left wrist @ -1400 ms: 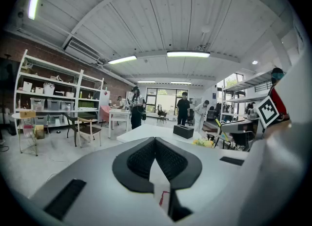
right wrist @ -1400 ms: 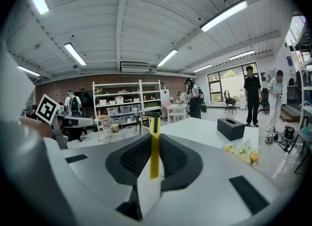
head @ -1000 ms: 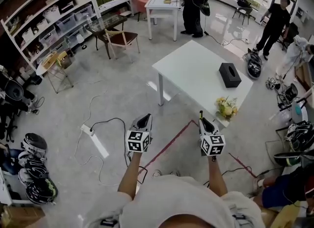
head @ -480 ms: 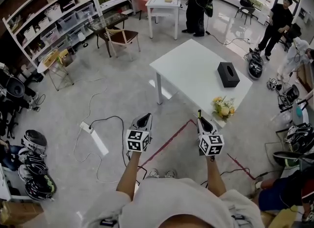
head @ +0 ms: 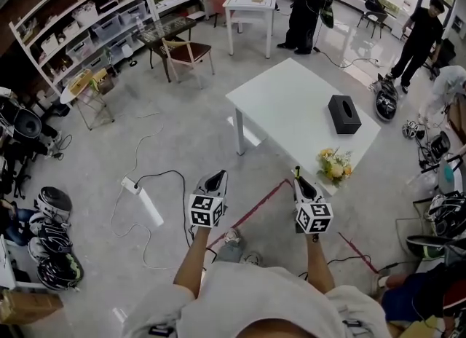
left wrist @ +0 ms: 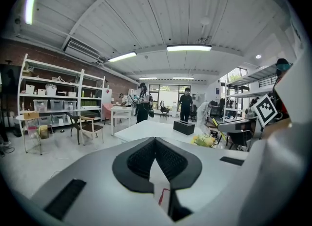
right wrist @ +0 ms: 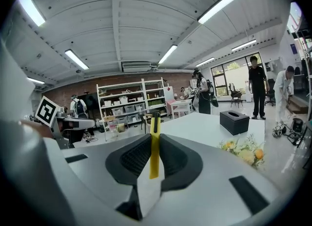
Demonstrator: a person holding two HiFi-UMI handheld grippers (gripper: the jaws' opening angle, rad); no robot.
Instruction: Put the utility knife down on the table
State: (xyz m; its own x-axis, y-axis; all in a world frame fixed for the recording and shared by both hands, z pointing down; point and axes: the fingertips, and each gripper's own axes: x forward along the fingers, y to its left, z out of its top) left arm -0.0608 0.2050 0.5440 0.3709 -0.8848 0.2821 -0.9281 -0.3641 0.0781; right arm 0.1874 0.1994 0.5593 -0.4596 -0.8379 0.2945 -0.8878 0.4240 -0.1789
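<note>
Right gripper view showed the right tongs (right wrist: 154,136) clenched on the utility knife (right wrist: 154,158), held in the air short of the near edge of the white desk (right wrist: 204,125); the left tongs (left wrist: 155,141) were clenched shut, empty
</note>
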